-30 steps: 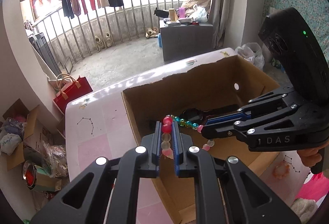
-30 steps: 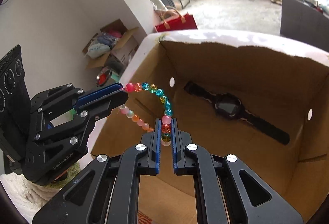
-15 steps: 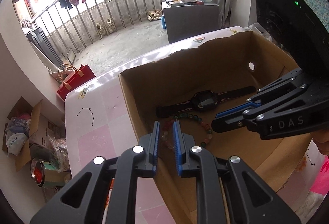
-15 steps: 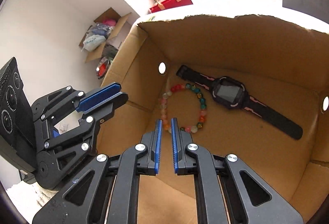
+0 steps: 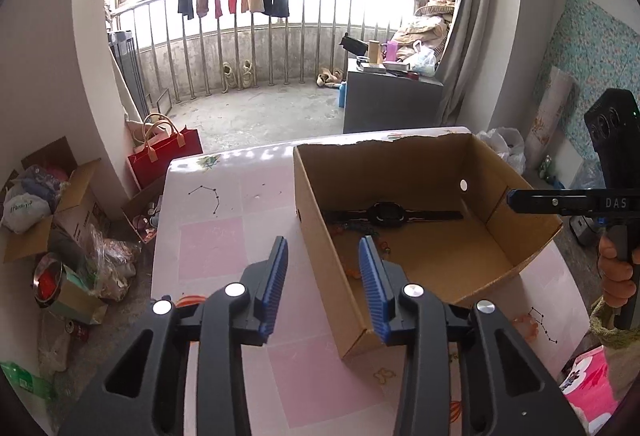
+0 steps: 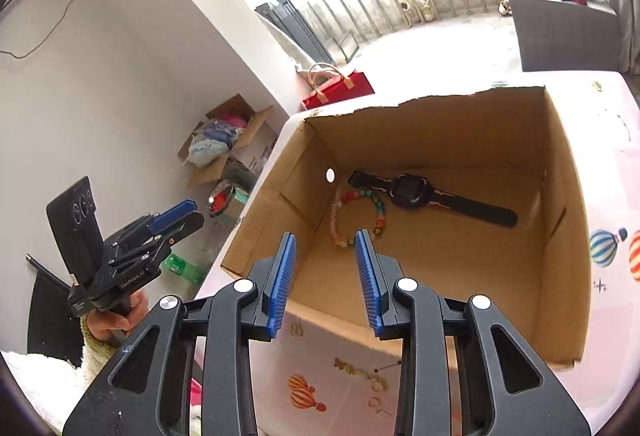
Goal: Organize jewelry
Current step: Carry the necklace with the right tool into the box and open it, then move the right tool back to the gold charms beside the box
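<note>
**Bead bracelet lying in the box; both hand-held grippers empty and parted**

The left hand-held gripper (image 5: 323, 278) is hovering over the pink surface (image 5: 224, 236), at the near left wall of the cardboard box (image 5: 316, 228); its jaws have just been opening and are standing partly apart, with nothing between the blue pads. The right hand-held gripper (image 6: 325, 278) is hanging above the near rim of the same box; its jaws have likewise just been opening and are standing partly apart, gripping nothing.

The bead bracelet (image 6: 357, 218) is lying flat as a ring on the box floor, near the left wall and just below a round hole in it; it is resting just beside one strap end of the black watch (image 6: 412, 190), which is lying stretched out across the floor of the box; whether the two are touching cannot be told.

In the right wrist view, a hand (image 6: 116, 320) is holding the left unit's handle at the left edge, well apart from the box.
</note>
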The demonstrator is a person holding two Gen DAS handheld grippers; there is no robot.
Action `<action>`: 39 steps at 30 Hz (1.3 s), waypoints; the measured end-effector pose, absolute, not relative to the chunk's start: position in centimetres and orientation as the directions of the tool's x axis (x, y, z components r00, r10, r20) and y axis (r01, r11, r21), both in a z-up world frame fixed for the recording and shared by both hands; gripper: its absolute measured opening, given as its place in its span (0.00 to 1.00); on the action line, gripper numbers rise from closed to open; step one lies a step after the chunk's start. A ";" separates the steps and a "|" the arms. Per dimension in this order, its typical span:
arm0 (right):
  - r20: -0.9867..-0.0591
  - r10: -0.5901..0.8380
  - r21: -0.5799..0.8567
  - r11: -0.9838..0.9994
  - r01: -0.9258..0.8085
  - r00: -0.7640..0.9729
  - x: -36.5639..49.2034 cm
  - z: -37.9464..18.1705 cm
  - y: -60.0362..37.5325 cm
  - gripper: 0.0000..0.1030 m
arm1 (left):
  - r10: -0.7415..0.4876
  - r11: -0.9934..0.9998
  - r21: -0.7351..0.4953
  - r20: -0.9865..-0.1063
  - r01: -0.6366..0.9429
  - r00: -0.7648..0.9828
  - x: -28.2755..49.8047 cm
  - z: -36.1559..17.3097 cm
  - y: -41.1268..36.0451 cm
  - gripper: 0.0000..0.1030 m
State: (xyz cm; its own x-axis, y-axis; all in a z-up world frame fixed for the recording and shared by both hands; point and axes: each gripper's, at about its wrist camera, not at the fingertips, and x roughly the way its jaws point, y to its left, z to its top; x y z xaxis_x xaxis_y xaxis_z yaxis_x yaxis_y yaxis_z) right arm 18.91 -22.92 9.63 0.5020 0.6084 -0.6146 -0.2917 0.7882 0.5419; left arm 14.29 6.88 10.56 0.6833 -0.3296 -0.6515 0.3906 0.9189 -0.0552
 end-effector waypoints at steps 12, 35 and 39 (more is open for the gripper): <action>-0.620 0.565 0.539 0.811 -0.228 0.544 10.0 6.0 -20.9 0.40 | -0.320 0.933 -0.144 -0.747 0.329 0.582 8.1 2.2 8.6 0.54; -0.762 0.480 0.403 0.877 -0.262 0.435 12.2 -2.8 -13.2 0.31 | -0.214 0.937 0.000 -0.790 0.349 0.575 5.9 -4.2 3.9 0.69; -0.769 0.452 0.361 0.891 -0.276 0.452 12.2 -2.9 -12.8 0.30 | -0.215 0.938 0.000 -0.784 0.346 0.583 5.9 -4.1 4.1 0.70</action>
